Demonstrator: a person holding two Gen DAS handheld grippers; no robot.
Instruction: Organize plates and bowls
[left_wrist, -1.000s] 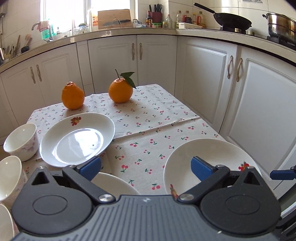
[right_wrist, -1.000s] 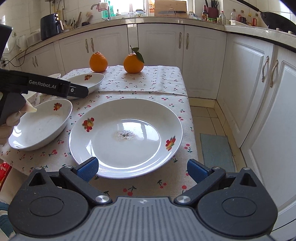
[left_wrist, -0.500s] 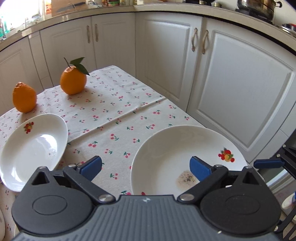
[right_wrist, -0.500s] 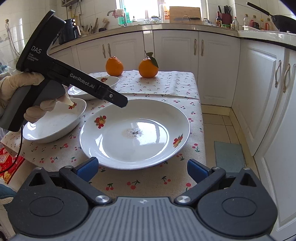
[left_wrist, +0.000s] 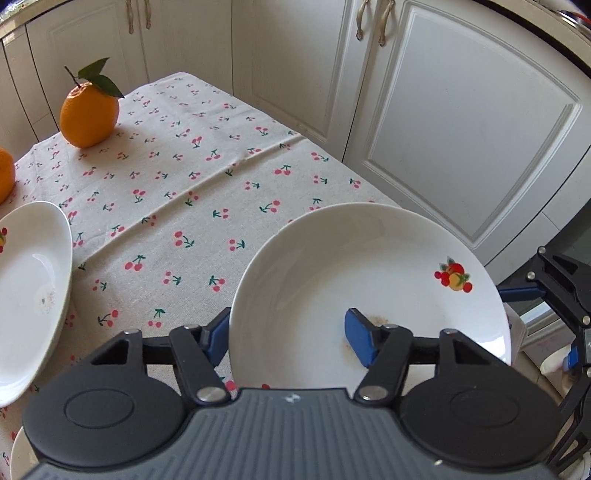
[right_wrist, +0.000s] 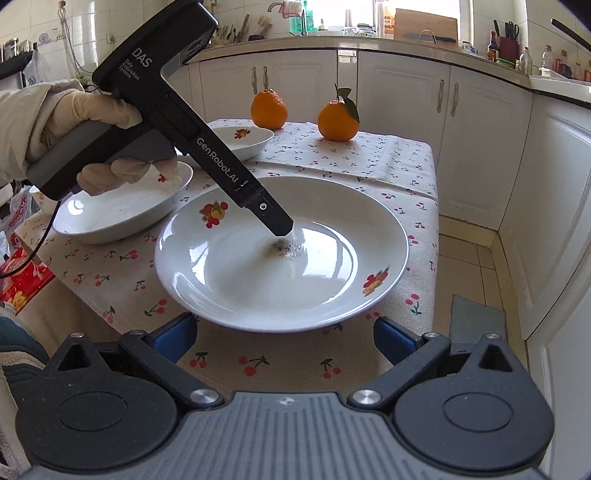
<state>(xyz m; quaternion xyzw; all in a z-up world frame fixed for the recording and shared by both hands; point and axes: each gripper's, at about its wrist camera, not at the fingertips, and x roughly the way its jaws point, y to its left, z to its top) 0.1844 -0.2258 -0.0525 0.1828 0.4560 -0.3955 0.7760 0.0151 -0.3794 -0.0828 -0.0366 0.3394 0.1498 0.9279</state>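
the large round white ceramic plate with fruit decals (left_wrist: 369, 273) is seen lying on the beige cherry-print cotton tablecloth (left_wrist: 177, 192), close to the table's near corner. a small patch of dark crumbs is seen at its glossy centre (right_wrist: 284, 248). the left gripper (left_wrist: 288, 338) is set astride the plate's near rim: one blue rubber pad (left_wrist: 360, 341) lies inside the plate and the other lies outside, under the rim. its jaws have just been closing with the rim between them, and the pads are seen meeting the rim. the right gripper (right_wrist: 284, 341) is held just short of the plate, fingers spread wide, with nothing between them. a gloved hand (right_wrist: 74, 122) is seen around the left tool's handle. two shallow white ceramic dishes (right_wrist: 122, 206) are seen to the left, one behind the other, both without contents. two dimpled oranges (right_wrist: 338, 120) stand at the far edge. bare cloth lies between plate and oranges; white panelled cabinet doors (left_wrist: 461, 122) stand near the table's right edge.
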